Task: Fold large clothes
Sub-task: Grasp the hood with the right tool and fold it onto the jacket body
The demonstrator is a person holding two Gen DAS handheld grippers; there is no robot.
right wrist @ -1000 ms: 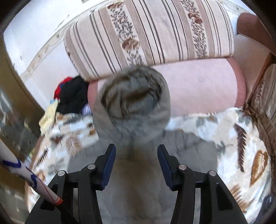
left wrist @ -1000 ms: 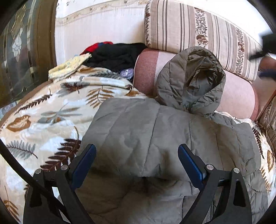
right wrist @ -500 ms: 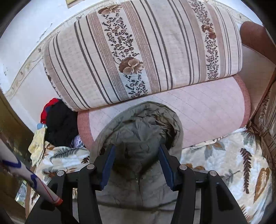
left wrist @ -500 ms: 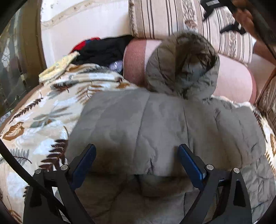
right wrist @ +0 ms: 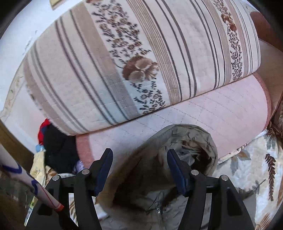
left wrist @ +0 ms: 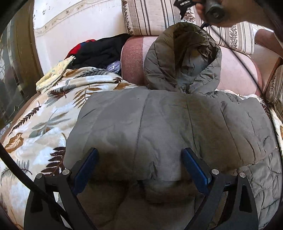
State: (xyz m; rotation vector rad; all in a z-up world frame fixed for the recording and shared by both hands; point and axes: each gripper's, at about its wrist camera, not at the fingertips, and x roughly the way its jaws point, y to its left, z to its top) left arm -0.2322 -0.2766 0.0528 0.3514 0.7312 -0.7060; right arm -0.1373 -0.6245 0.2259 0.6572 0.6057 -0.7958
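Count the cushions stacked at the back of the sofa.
2. The striped floral cushion lies on top; the pink cushion lies under it, with the jacket's hood leaning against its front. Others may be hidden outside the views.

The left tongs (left wrist: 139, 166) point down at a slant, their two blue-padded fingers (left wrist: 194, 169) spread wide apart with nothing pinched between the pads. They hang low and close over the surface beneath them, black frame and pivot screws showing at the near edge.

The right tongs (right wrist: 139, 166) also tilt downward, held farther forward than the left. Their jaws are opening, the blue pads (right wrist: 176, 173) standing clear on either side of the fabric rim that lies between them, not pressing on it.

From the left wrist view, the person's right hand (left wrist: 222, 12) shows at the top, wrapped around the handle of its tool, forearm trailing off to the right.
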